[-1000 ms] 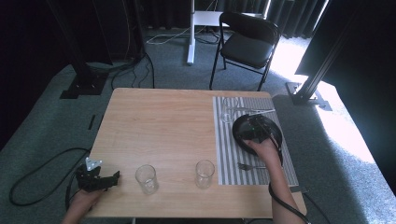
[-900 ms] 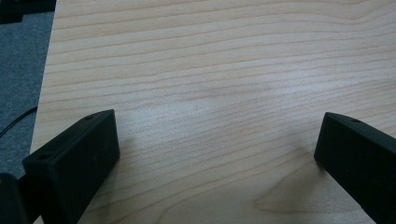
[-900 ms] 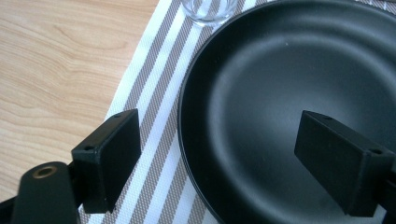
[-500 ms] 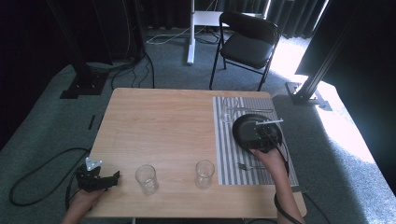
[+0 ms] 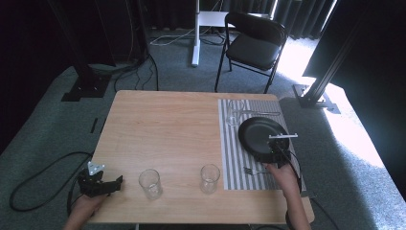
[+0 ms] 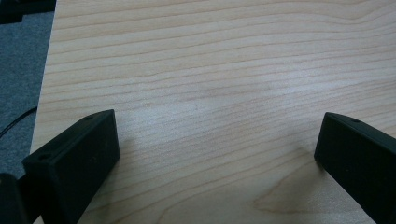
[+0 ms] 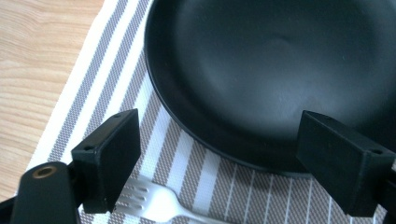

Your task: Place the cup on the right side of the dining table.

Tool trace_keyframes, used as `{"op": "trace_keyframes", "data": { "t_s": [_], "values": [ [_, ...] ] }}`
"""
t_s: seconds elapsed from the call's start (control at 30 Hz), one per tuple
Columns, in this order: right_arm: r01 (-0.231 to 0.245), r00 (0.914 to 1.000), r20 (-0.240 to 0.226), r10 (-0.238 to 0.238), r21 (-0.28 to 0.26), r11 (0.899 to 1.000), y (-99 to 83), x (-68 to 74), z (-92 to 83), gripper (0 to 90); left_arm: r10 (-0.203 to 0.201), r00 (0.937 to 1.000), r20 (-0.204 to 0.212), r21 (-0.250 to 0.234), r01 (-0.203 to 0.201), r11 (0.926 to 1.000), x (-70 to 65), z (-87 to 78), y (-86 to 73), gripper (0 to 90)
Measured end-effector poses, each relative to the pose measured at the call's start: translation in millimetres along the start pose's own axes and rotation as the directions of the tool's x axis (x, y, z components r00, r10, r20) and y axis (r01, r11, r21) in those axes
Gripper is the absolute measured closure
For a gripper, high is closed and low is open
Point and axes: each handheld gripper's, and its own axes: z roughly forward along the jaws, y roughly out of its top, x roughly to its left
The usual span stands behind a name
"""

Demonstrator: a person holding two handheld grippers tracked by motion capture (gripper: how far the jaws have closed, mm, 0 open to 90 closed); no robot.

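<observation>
The wooden counter [image 5: 167,139] serves as the landmark. Two clear drinking glasses stand on it near its front edge: one glass [image 5: 150,183] towards the front left, a second glass [image 5: 209,178] nearer the middle. A third, smaller glass [image 5: 233,115] stands at the back right. Beyond the counter's far edge a black folding chair [image 5: 253,45] stands on the grey carpet [image 5: 43,134], with a white stand [image 5: 196,33] to its left. Black cables [image 5: 33,177] lie on the carpet left of the counter.

Table layout, seen from above

A plate [image 5: 258,134] is set on the placemat [image 5: 232,158] at the table's [image 5: 163,129] right; a fork [image 5: 253,170] lies before it, cutlery [image 5: 249,113] behind; two glasses [image 5: 150,183] are placed left.
</observation>
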Motion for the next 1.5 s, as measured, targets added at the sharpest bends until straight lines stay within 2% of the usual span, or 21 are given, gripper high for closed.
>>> {"op": "trace_keyframes", "data": {
  "t_s": [0.07,0.27,0.3,0.43,0.47,0.5,0.67,0.7,0.73,0.87,1.0,1.27,1.4,1.5],
  "values": [
    [0.0,1.0,-0.003,0.0,0.001,1.0,-2.1,-0.2,-0.6,13.8,0.0,1.0,0.0,0.0,0.0,1.0,0.0,0.0,0.0,0.3],
    [0.009,0.9995,0.031,-0.009,-0.006,1.0,-12.0,-0.9,-3.4,13.8,0.0,1.0,0.0,0.0,0.0,1.0,0.0,0.0,0.0,0.3],
    [-0.006,0.9996,0.026,0.006,-0.011,1.0,-17.3,-3.5,-3.7,13.8,0.0,1.0,0.0,0.0,0.0,1.0,0.0,0.0,0.0,0.3],
    [-0.011,0.9998,0.015,0.011,-0.001,1.0,-24.7,-6.1,-2.2,12.5,0.0,1.0,0.0,0.0,0.0,1.0,0.0,0.0,0.0,0.3],
    [0.004,0.9996,0.028,-0.004,0.017,1.0,-33.5,-5.2,-1.0,12.5,0.0,1.0,0.0,0.0,0.0,1.0,0.0,0.0,0.0,0.3],
    [0.004,0.9996,0.028,-0.004,0.017,1.0,-33.5,-5.2,-1.0,12.5,-0.001,1.0,0.0,-0.001,0.001,1.0,-0.1,0.1,0.0,0.3],
    [-0.002,0.9986,0.053,0.002,-0.004,1.0,-43.5,-5.7,-2.4,12.5,-0.002,1.0,0.0,0.0,0.002,1.0,-0.1,-0.1,0.1,0.3],
    [-0.004,0.9979,0.064,0.004,-0.013,1.0,-47.2,-5.6,-2.6,12.4,-0.002,1.0,0.0,0.0,0.002,1.0,-0.1,0.0,0.0,0.3],
    [0.005,0.9947,0.103,-0.002,-0.033,0.999,-56.2,-5.4,-2.8,11.9,-0.002,1.0,0.0,0.0,0.002,1.0,-0.1,0.0,0.0,0.3],
    [0.003,0.9907,0.136,0.006,-0.062,0.998,-66.4,-7.6,-6.1,11.9,-0.002,1.0,0.0,0.0,0.002,1.0,-0.1,0.0,0.0,0.3],
    [-0.001,0.9862,0.165,0.011,-0.062,0.998,-75.2,-11.3,-7.3,11.9,-0.002,1.0,0.0,0.0,0.002,1.0,-0.1,0.0,0.0,0.3],
    [-0.016,0.9809,0.193,0.027,-0.058,0.998,-89.6,-17.0,-5.1,11.9,-0.001,1.0,0.0,0.0,0.001,1.0,-0.1,0.0,0.1,0.3],
    [-0.059,0.9806,0.183,0.071,-0.067,0.996,-98.7,-24.9,-7.7,11.3,-0.002,1.0,0.0,0.0,0.002,1.0,-0.1,0.0,0.1,0.3],
    [-0.058,0.9775,0.198,0.072,-0.077,0.995,-101.8,-27.2,-10.1,11.2,-0.002,1.0,0.0,0.0,0.002,1.0,-0.1,0.0,0.1,0.3]
  ]
}}
